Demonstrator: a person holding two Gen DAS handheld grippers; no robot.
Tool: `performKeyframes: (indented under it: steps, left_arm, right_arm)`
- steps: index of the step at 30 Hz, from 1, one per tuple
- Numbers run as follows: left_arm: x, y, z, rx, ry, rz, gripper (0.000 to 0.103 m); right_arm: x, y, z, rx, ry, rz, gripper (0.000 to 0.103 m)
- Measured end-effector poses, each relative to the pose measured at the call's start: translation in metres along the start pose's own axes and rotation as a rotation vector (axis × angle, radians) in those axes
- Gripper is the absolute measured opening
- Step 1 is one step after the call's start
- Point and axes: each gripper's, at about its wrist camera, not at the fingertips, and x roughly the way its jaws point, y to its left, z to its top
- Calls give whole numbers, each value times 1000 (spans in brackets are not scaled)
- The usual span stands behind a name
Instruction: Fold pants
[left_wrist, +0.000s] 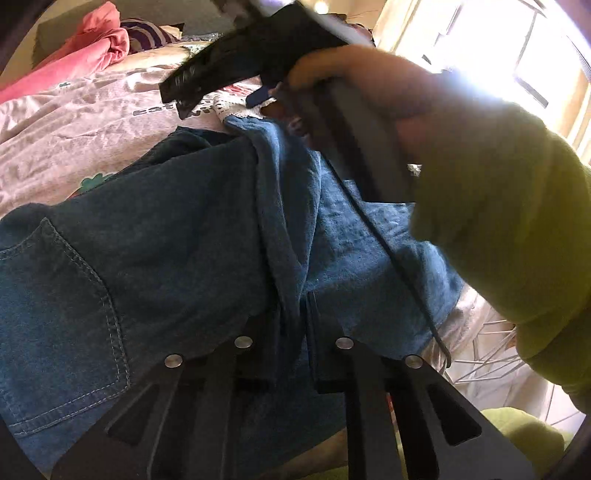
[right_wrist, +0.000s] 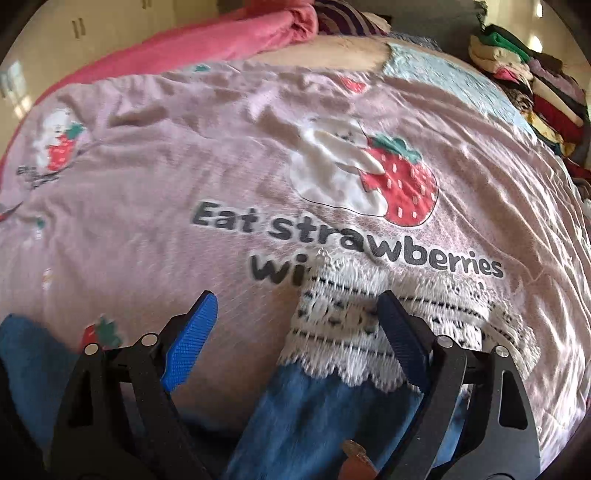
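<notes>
Left wrist view: my left tool (left_wrist: 291, 328) is pinched on a denim fold of the pants (left_wrist: 166, 240), which lie rumpled on the bed (right_wrist: 147, 206). Right tool (right_wrist: 295, 343) gapes wide over the lace hem (right_wrist: 343, 321), gripping nothing. Folding barely begun, I judge.

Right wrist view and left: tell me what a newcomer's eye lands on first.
The pink bedspread with its big strawberry print and the words "Eat strawberries" fills the right wrist view. Blue jeans lie across it, their white lace hem between the open right tool's fingers. In the left view, the left tool is shut on a denim fold.
</notes>
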Motion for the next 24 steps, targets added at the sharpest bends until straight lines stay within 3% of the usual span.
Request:
performKeyframes:
  steps: [1,3,8,14,20,23,24]
  left_arm:
    - [-1,1,0,-7,-1,-10,11]
    - [-2,5,-1,-20,-3,-25,11]
    - [-3,9,-2,-35,-7,-47,11]
    - [-7,14,-1,-34,-14,-42,13]
    - [-11,11,-3,-23,-27,-24,26]
    - [-10,8,-3,-21,-30,-9,25]
    - [-8,9,-1,-14,-27,4,14]
  right_arm:
    - [6,-4,0,13,7,-17,67]
    - [9,-9,0,17,-3,-27,47]
    - [-6,-25,-4,17,-39,-6,8]
    - [-49,-60,-20,96,-108,58,7]
    - [-104,-98,-55,182,-187,98,7]
    - [-123,-113,-74,211,-207,106,7]
    - [-130,-117,-80,221,-213,106,7]
